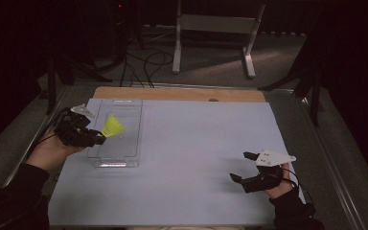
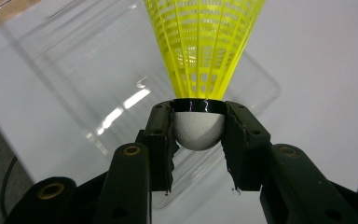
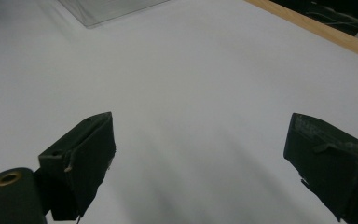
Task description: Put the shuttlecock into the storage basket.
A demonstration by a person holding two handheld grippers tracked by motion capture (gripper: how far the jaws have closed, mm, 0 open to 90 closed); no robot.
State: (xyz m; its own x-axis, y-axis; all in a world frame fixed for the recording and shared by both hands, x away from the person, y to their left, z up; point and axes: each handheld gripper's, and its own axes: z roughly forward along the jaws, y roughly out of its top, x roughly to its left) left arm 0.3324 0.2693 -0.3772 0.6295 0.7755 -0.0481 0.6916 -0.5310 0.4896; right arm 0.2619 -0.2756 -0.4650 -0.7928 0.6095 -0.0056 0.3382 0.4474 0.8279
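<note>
**Clearly a light catch — shuttlecock held by its cork**

The left gripper [image 2: 199, 135] was clamped on the shuttlecock [image 2: 200, 51] at its rounded white cork, yellow skirt pointing away, above the clear tray [image 1: 120, 139] at the table's left. It looked featherlight — the cork firm enough to pinch, the mesh skirt springy and easily crushed, so the cork was the place to hold. The right gripper [image 1: 243, 166] hung spread and empty over the near right of the mat [image 1: 196, 143].
</note>
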